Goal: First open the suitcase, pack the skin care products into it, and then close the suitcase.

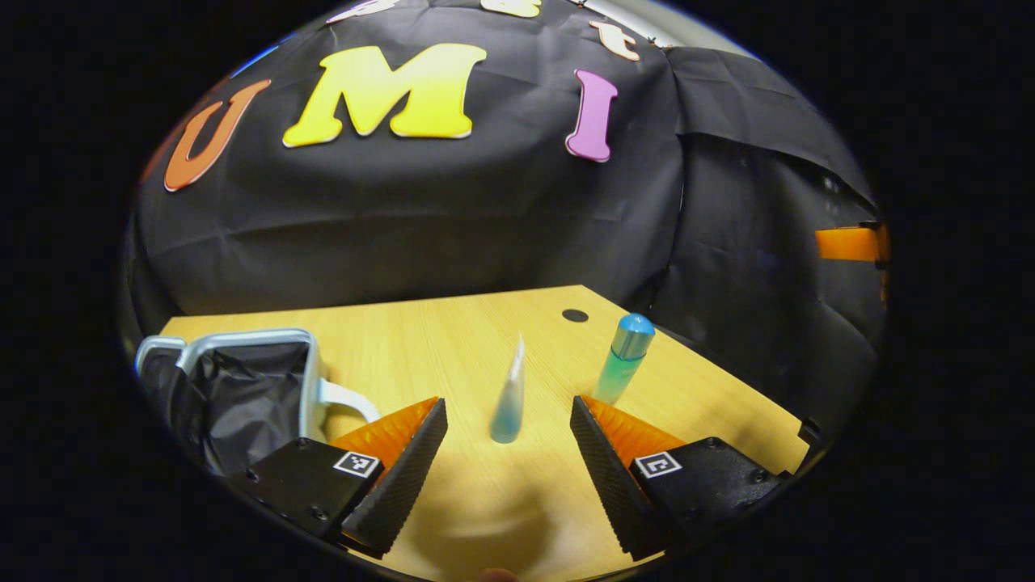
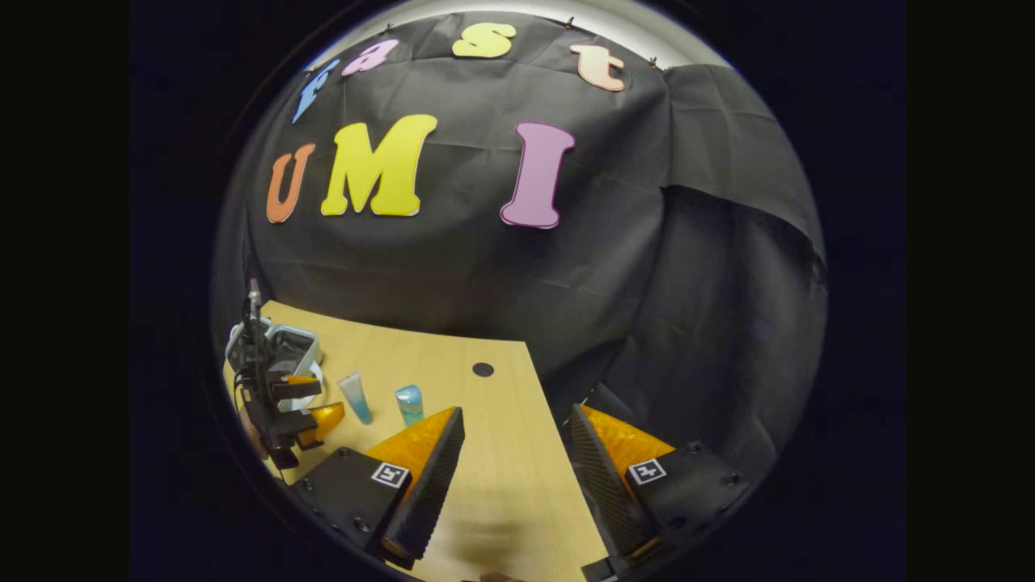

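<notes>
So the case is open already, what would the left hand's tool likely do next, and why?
Probably ease the left gripper forward and close its jaws on the upright tube. The suitcase already stands open, the jaws are spread with the tube between and just ahead of them, and the bottle still waits on the table.

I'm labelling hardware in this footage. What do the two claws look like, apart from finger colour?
Each claw, left and right, has two wedge-shaped fingers with ribbed inner faces, set on black blocks with visible screws. Each block carries a small square black-and-white marker. Seen farther off in the right gripper view, the left claw has dark cables.
</notes>
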